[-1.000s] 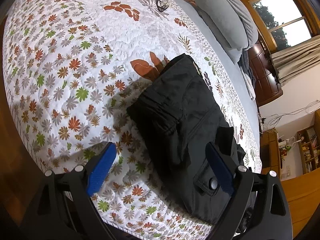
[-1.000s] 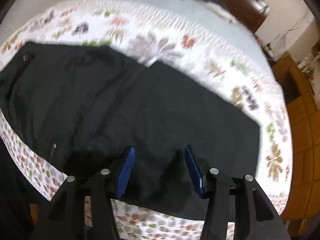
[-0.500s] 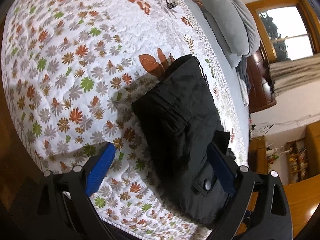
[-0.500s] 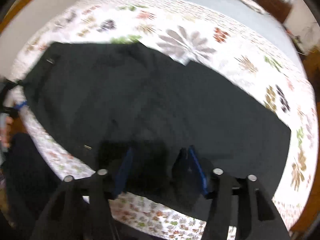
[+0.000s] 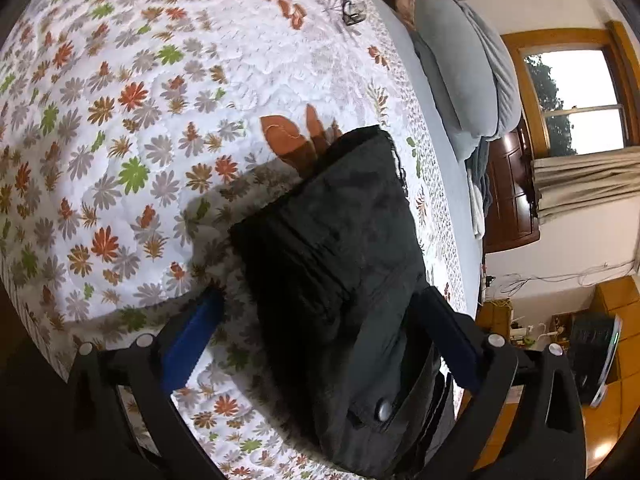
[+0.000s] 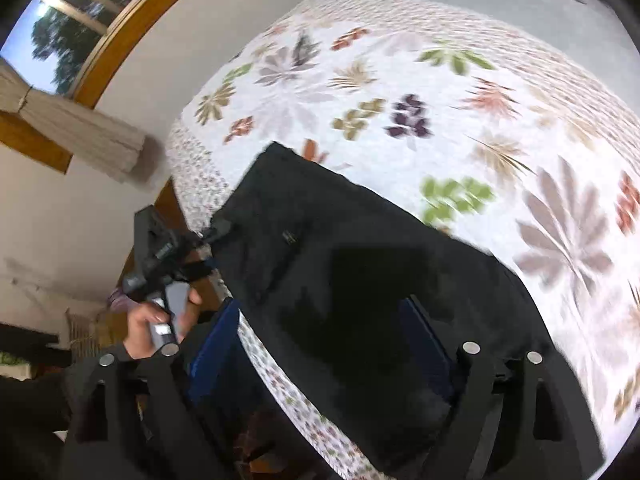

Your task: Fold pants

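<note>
A floral quilt covers the bed and fills most of both views, white with orange, green and grey leaf prints. On it, near the edge closest to the cameras, lie the black pants, folded into a thick oblong bundle with a snap-buttoned pocket flap at the near end. In the right wrist view the pants spread as a broad dark slab along the quilt's edge; that picture is blurred, so seams and folds are hard to make out.

Beyond the quilt in the left wrist view a grey pillow rests at the head of the bed beside a dark wooden headboard, with a wood-framed window and a bunched beige curtain behind. A shelf unit against the wall at the right holds small clutter too tiny to identify. A pair of glasses sits far up the quilt, well apart from the pants.

The left gripper hovers over the near end of the pants with its blue pads spread wide, one over bare quilt and the other over the cloth, gripping nothing. The right gripper likewise has its pads set wide apart, straddling the bed's edge above the pants, with nothing clamped between them. In the right wrist view the left gripper appears at the pants' far corner, held by the person's left hand.
</note>
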The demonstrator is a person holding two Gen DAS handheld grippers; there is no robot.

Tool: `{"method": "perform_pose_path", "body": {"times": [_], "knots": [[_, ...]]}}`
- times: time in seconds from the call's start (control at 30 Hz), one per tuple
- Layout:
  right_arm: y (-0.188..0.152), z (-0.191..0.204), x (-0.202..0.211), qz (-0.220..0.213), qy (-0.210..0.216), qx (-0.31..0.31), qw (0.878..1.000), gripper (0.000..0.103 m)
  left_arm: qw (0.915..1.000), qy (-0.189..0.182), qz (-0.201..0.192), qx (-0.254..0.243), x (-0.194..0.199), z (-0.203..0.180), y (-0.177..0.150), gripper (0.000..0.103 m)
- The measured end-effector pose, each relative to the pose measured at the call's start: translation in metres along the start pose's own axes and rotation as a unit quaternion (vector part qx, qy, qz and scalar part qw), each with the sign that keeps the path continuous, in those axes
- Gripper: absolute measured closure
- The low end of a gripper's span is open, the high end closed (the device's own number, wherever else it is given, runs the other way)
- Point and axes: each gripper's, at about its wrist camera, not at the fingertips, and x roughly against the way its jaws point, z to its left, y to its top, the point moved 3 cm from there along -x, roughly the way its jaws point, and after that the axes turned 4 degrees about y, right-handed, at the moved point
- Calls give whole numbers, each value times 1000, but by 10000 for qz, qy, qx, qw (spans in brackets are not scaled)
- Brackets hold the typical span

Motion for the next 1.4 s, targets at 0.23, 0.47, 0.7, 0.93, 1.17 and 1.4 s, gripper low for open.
{"method": "perform_pose_path", "body": {"times": [0.23, 0.47, 0.7, 0.93, 1.17, 1.4], "knots": [[67, 11, -62, 828, 47, 636, 9945, 16, 9998, -153, -6, -96, -3, -1, 3, 29], [120, 15, -119, 1296, 246, 927, 9869, 16, 9975, -563, 164, 397, -14, 16, 10, 21], [152, 21, -175, 1901, 607, 1083, 9739, 13, 9975, -634, 189, 260, -20, 12, 9, 12], [164, 38, -227, 2565, 695, 1417, 9536, 12, 9974, -485, 195, 491, -21, 18, 14, 29], [160, 45, -254, 2881, 559, 1569, 9430, 16, 9985, -200, 245, 436, -22, 21, 14, 55], [156, 54, -238, 2818, 319, 1697, 9438, 72, 9996, -210, 59, 164, -11, 13, 11, 74]]}}
